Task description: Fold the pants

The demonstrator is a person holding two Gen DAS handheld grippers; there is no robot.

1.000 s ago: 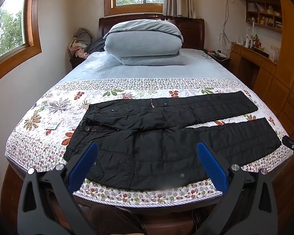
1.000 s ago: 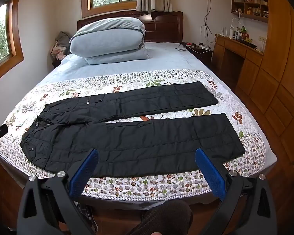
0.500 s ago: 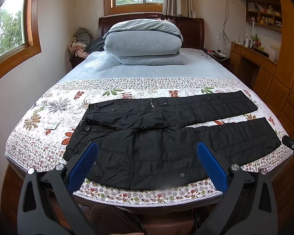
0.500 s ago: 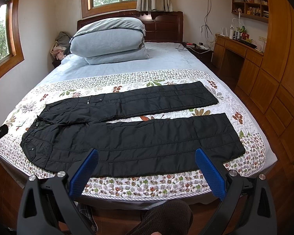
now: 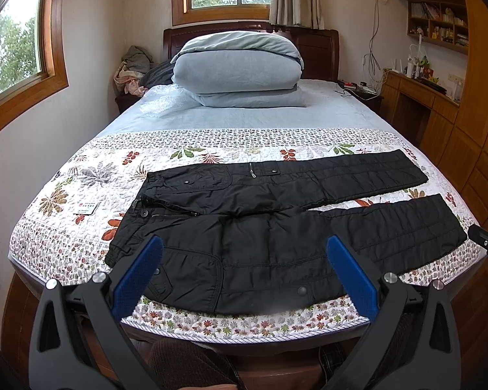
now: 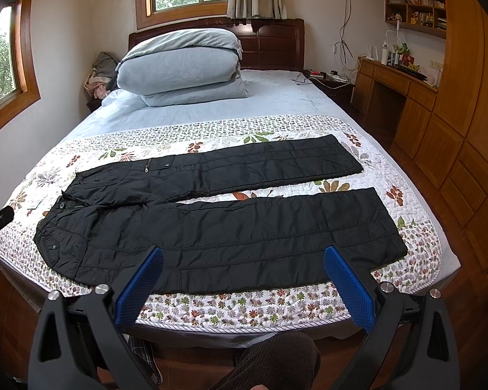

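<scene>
The pants (image 5: 276,230) are laid flat across the foot of the bed (image 5: 211,321), on a floral quilt (image 5: 91,191), with the waistband toward the left and both legs spread apart toward the right; nothing has been folded yet. The first step is judged to be bringing one leg over the other. For that, the near leg (image 6: 260,240) would best be taken at two places at once, near the waist by the left gripper (image 5: 244,279) and near the hem by the right gripper (image 6: 242,279), so that the padded cloth is lifted evenly and not dragged. The hem edges should be matched before the cloth is let go, since the quilted fabric looks thick and may spring open. Both pairs of fingers are spread wide and nothing is held; they are kept off the cloth, short of the bed's near edge.

The bed fills most of the room. A pale blue sheet (image 5: 260,117) covers its far half, and a folded blue duvet (image 5: 237,68) is stacked against the dark wooden headboard (image 6: 270,44). Wooden-framed windows are set in the left and far walls, and wooden cabinets (image 6: 449,130) and a desk stand along the right. A small card (image 5: 86,208) lies on the quilt, left of the waistband and apart from it.
</scene>
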